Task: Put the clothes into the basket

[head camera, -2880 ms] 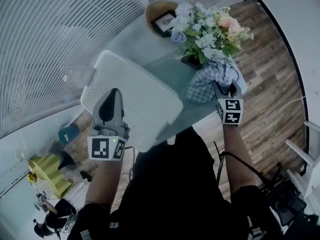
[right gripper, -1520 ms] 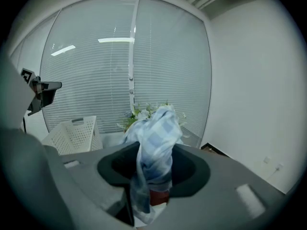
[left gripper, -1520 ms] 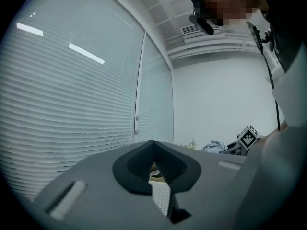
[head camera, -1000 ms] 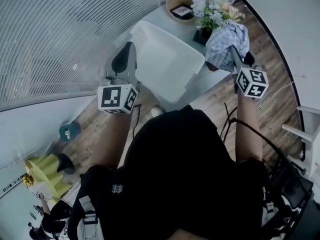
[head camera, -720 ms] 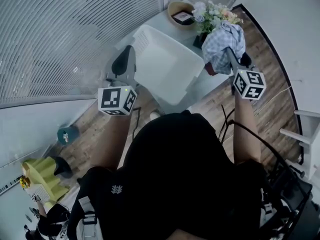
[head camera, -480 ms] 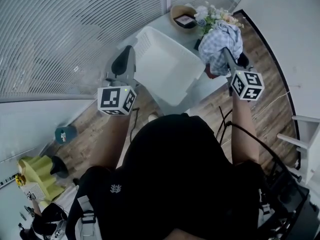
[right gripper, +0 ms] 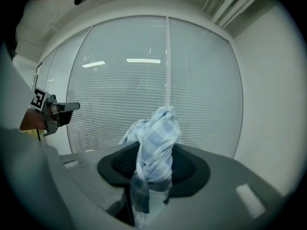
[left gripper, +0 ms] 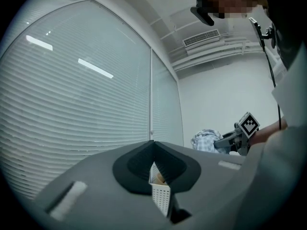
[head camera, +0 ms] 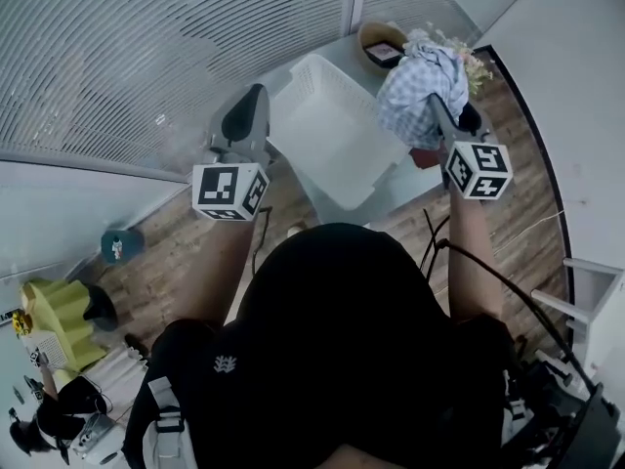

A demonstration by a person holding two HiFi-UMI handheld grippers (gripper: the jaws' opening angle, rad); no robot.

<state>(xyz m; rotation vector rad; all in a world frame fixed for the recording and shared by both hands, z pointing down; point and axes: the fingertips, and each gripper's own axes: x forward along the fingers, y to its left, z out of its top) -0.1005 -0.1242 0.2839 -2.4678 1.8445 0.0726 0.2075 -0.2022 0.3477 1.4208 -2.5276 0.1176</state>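
Note:
A white plastic basket [head camera: 327,140] stands on the table ahead of me. My right gripper [head camera: 437,107] is shut on a blue checked cloth [head camera: 418,86], which hangs bunched in the air over the basket's right corner. In the right gripper view the cloth [right gripper: 156,126] rises out from between the jaws of the right gripper [right gripper: 153,152]. My left gripper [head camera: 256,94] hovers at the basket's left side, shut and holding nothing. In the left gripper view the tips of the left gripper [left gripper: 153,143] meet, with a piece of the basket [left gripper: 161,199] showing below them.
A flower bouquet [head camera: 474,63] and a wooden bowl [head camera: 379,45] with a framed picture stand at the table's far end, behind the cloth. Window blinds [head camera: 146,57] run along the left. A yellow object [head camera: 54,320] sits on the wooden floor at lower left.
The cloth, earlier lying on the table by the flowers, is lifted in the right gripper and has moved left toward the basket. The left gripper has stayed by the basket's left side.

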